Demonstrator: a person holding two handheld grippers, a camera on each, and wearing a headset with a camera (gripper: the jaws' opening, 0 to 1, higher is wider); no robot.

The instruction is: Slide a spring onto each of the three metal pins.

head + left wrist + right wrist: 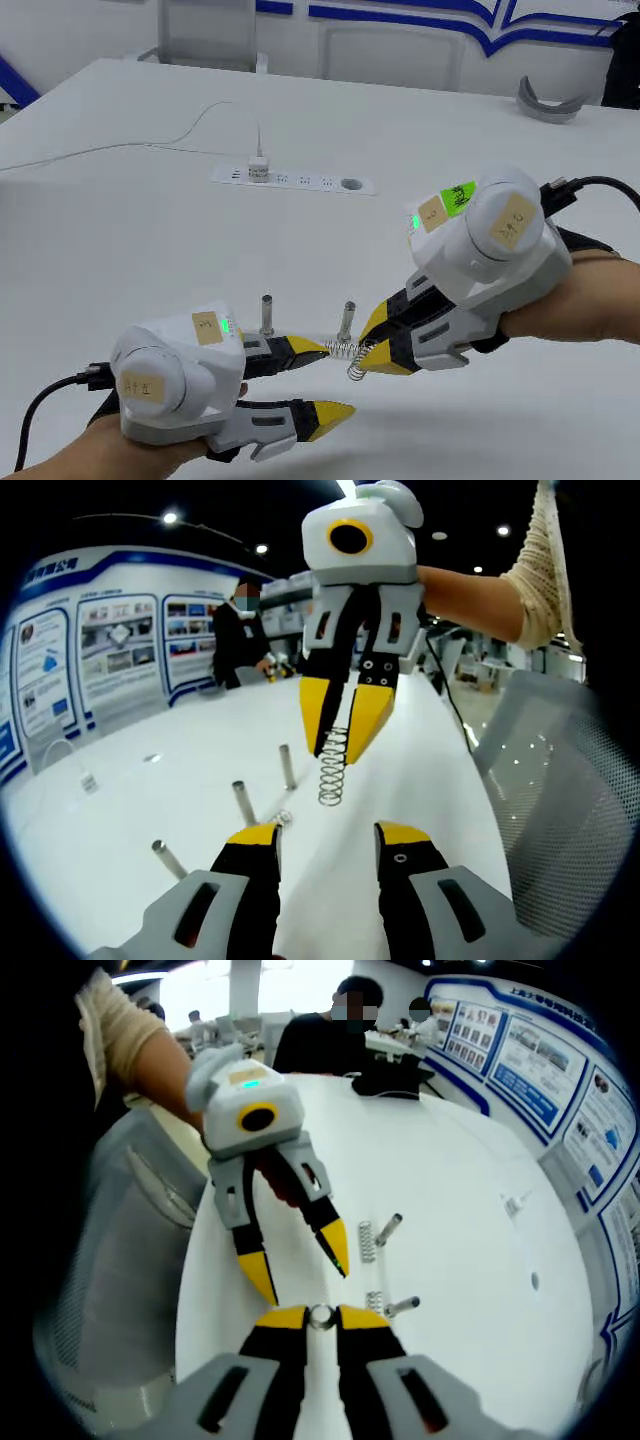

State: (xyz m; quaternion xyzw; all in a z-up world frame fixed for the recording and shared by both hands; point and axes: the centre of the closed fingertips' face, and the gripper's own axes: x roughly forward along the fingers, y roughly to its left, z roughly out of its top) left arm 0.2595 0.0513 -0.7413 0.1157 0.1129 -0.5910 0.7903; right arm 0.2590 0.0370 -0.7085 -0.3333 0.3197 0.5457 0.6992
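Right gripper (pixel 372 352): jaws closed on end of spring (pixel 342 349), just near of upright metal pins (pixel 267 313). Left gripper (pixel 334 378): jaws wide apart, empty, left of spring.

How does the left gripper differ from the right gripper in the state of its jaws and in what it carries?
The left gripper has its jaws open; the right gripper has them shut. The left gripper holds nothing; the right gripper pinches a spring at its tips. Both have yellow jaw tips and point toward each other.
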